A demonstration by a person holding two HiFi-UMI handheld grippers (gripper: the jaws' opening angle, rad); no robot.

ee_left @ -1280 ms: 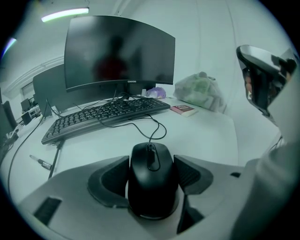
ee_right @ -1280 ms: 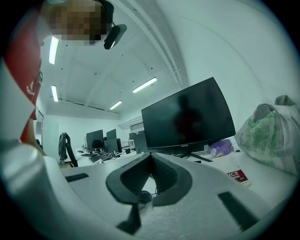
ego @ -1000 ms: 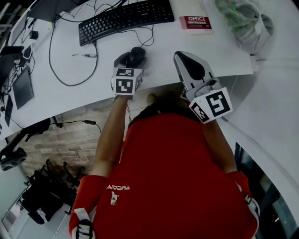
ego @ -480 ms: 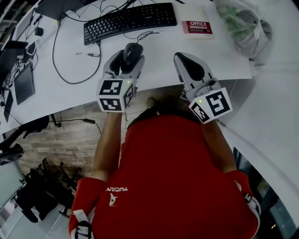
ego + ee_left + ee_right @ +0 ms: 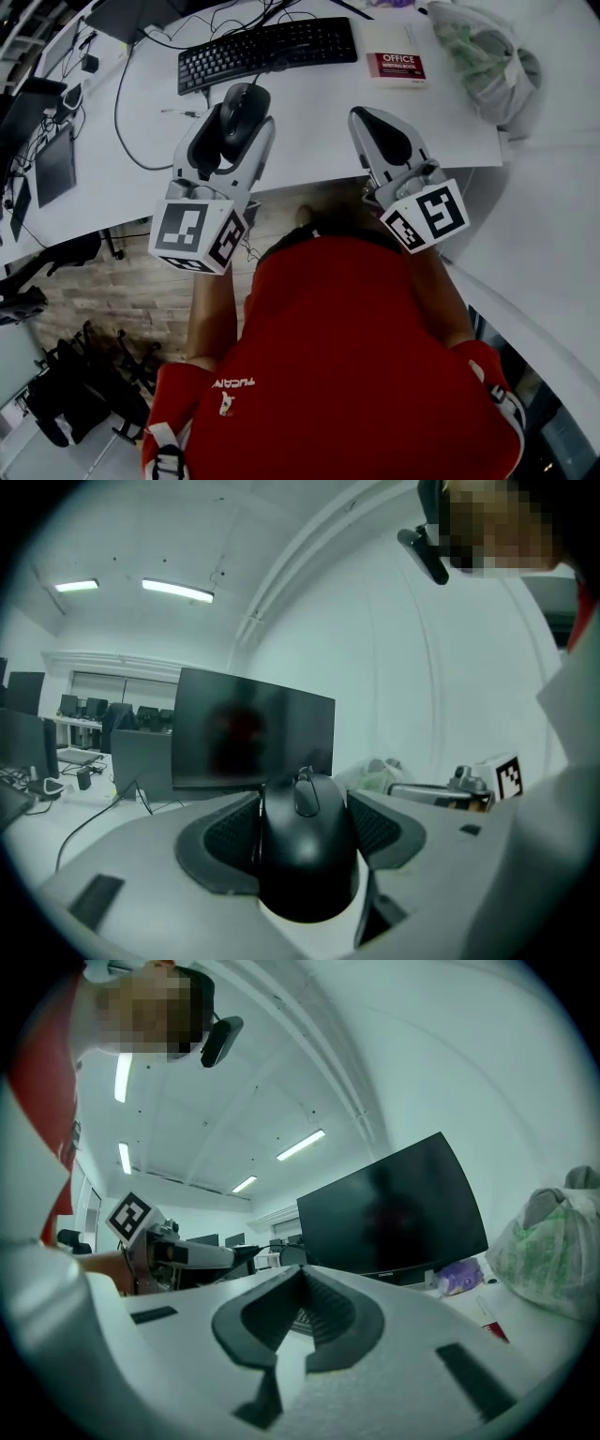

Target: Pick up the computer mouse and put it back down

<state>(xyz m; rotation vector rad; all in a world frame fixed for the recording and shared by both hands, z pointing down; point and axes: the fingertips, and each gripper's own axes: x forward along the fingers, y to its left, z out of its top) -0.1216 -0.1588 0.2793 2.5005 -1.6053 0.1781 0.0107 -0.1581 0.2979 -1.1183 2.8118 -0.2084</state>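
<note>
Left gripper (image 5: 238, 120) clamped on the black computer mouse (image 5: 305, 850), one jaw on each flank (scroll wheel uppermost), held over the white desk (image 5: 319, 112) before the keyboard (image 5: 267, 52). Right gripper (image 5: 298, 1286) empty, jaws pressed together

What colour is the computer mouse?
Black; the computer mouse shows best in the left gripper view.

The computer mouse (image 5: 241, 101) sits in the left hand-held gripper (image 5: 242, 116), before the keyboard (image 5: 267, 52) at the surface's (image 5: 319, 112) far edge. The book (image 5: 396, 66) lies right of the keyboard, and the bag (image 5: 478, 56) at the right corner.
</note>
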